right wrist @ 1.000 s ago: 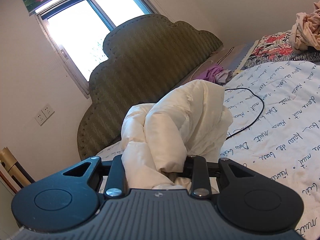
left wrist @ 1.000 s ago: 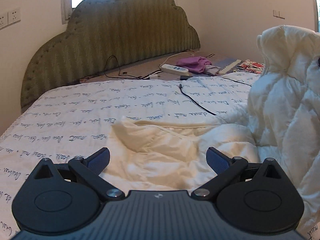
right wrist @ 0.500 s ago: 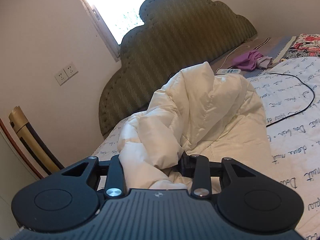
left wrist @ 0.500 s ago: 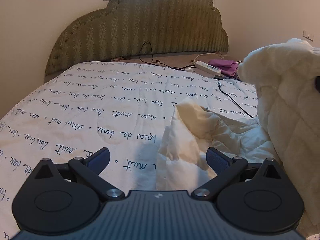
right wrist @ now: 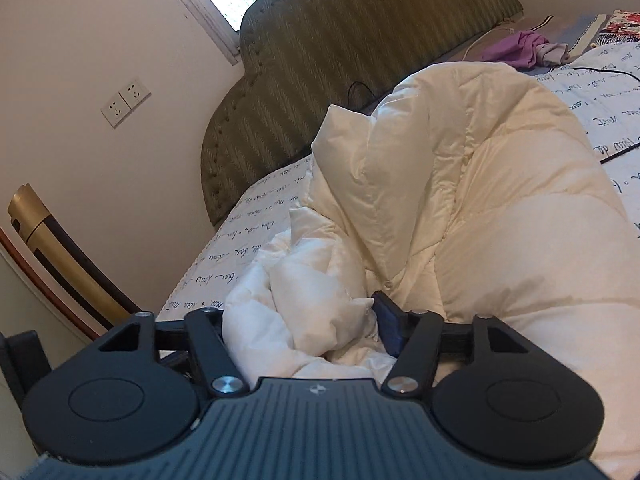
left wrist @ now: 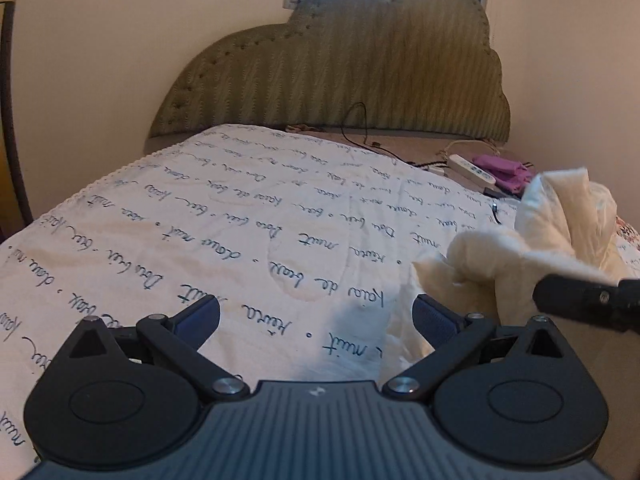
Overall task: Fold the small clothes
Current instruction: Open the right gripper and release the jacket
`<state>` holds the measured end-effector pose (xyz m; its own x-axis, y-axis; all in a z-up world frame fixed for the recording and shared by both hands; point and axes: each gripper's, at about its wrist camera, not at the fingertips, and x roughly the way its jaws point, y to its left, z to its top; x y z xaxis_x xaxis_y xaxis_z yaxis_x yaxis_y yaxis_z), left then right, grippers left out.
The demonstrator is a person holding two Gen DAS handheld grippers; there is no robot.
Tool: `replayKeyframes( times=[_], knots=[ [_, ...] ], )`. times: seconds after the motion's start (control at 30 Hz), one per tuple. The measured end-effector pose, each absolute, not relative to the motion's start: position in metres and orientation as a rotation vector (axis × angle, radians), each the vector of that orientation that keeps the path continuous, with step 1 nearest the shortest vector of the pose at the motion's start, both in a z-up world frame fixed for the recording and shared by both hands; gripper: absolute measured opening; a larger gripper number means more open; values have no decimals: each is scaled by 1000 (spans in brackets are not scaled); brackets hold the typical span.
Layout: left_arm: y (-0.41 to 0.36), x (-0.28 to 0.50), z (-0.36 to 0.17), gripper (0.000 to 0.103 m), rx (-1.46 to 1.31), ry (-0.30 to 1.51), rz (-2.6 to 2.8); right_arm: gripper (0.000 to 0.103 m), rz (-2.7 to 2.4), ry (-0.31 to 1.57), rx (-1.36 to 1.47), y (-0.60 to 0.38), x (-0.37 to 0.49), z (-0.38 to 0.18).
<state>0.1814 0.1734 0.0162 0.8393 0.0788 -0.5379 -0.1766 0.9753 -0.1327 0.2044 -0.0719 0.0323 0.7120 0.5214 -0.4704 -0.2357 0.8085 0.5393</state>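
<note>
A cream quilted puffy garment (right wrist: 460,184) lies bunched on the bed. My right gripper (right wrist: 304,320) is shut on a white fold of it, which fills the gap between the fingers. In the left wrist view the garment (left wrist: 552,232) sits at the right, with the right gripper's black body (left wrist: 588,300) over it. My left gripper (left wrist: 316,312) is open and empty, low over the bedspread, just left of the garment's edge.
The bedspread (left wrist: 240,216) is white with blue handwriting print. A green padded headboard (left wrist: 360,80) stands at the far end. A white power strip (left wrist: 472,168), black cables and a purple cloth (left wrist: 500,164) lie near it. A gold-striped chair (right wrist: 52,248) stands left of the bed.
My left gripper has swung left, so the garment now sits at its right. My right gripper has lowered and pulled the garment toward the bed's left side.
</note>
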Motion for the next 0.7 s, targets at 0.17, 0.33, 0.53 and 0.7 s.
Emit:
replayKeyframes(
  times=[0.17,0.33,0.53,0.7],
  knots=[
    [183,177,44,103,-194,510,139,103,526,686,302,-46,197,35],
    [173,180,61,103,-122,475,145,102,656,606,356,-74,160,74],
    [161,175,65,103,-119,453,140,103,444,248,253,-163,132,132],
    [140,164,82,103,-105,422,63,87,46,456,92,-208,207,72]
  ],
)
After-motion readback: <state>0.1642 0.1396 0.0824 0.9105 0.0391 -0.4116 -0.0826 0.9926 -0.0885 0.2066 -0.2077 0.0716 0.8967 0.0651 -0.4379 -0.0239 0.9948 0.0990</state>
